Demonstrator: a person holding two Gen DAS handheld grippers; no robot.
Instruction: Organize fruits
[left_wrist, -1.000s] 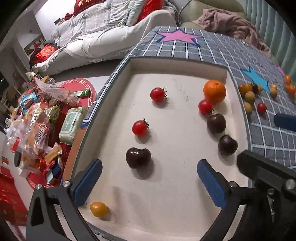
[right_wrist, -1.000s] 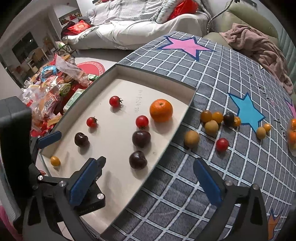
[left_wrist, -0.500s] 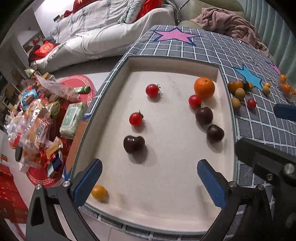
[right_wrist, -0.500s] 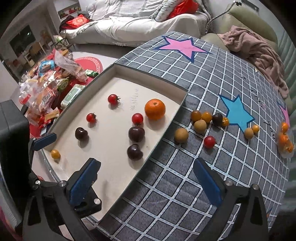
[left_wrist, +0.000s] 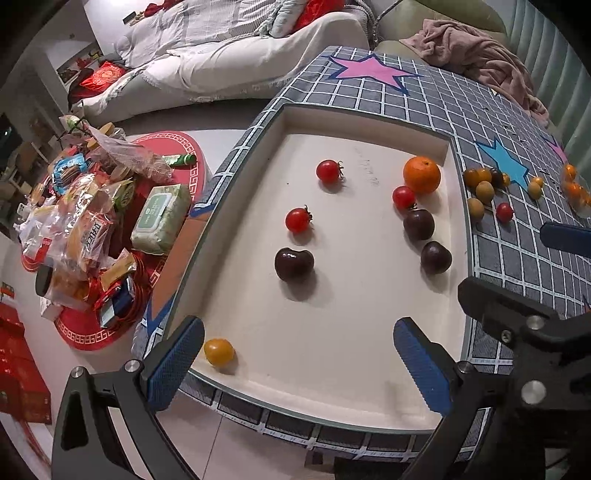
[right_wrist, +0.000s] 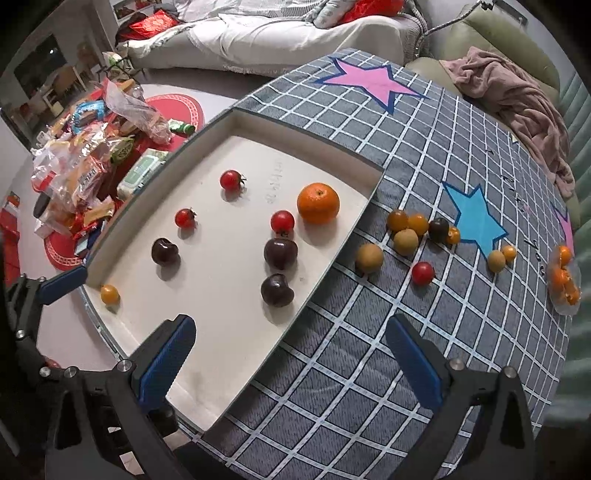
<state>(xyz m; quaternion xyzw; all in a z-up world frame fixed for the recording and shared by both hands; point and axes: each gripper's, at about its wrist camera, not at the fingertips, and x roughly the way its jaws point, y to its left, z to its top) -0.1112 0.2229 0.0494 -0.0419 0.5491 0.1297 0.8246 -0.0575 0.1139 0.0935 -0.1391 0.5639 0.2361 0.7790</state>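
**A:** Status at that frame?

**B:** I had both grippers up over the near edge of the table, nothing in either. Left gripper (left_wrist: 299, 363) had its jaws spread wide, empty, over the near part of the white tray (left_wrist: 332, 376). Right gripper (right_wrist: 291, 360) was also spread wide and empty, straddling the tray's right rim, left pad over the tray, right pad over the checked tablecloth (right_wrist: 369, 387).

**A:** Where was the fruit?

**B:** Split in two groups. In the tray: an orange (right_wrist: 318, 203) near the far right corner, a red tomato (right_wrist: 282, 221) just beside it, two dark plums (right_wrist: 280, 253) (right_wrist: 277, 290) in a line below that. Two more red tomatoes (right_wrist: 231, 180) (right_wrist: 185, 218) sat further left, a third dark plum (right_wrist: 164, 251) nearer, and a small yellow tomato (left_wrist: 219, 352) at the near left corner, just beside my left pad in the left wrist view.

**A:** And on the cloth?

**B:** A loose cluster (right_wrist: 419, 229) of small yellow and orange fruit plus one dark one, right of the tray by the blue star (right_wrist: 474, 221). One red tomato (right_wrist: 422, 273) sat apart, nearer me. More orange fruit (right_wrist: 564, 275) lay at the far right edge, possibly in a clear bag; I couldn't tell.

**A:** Contact with anything?

**B:** None that I could see.
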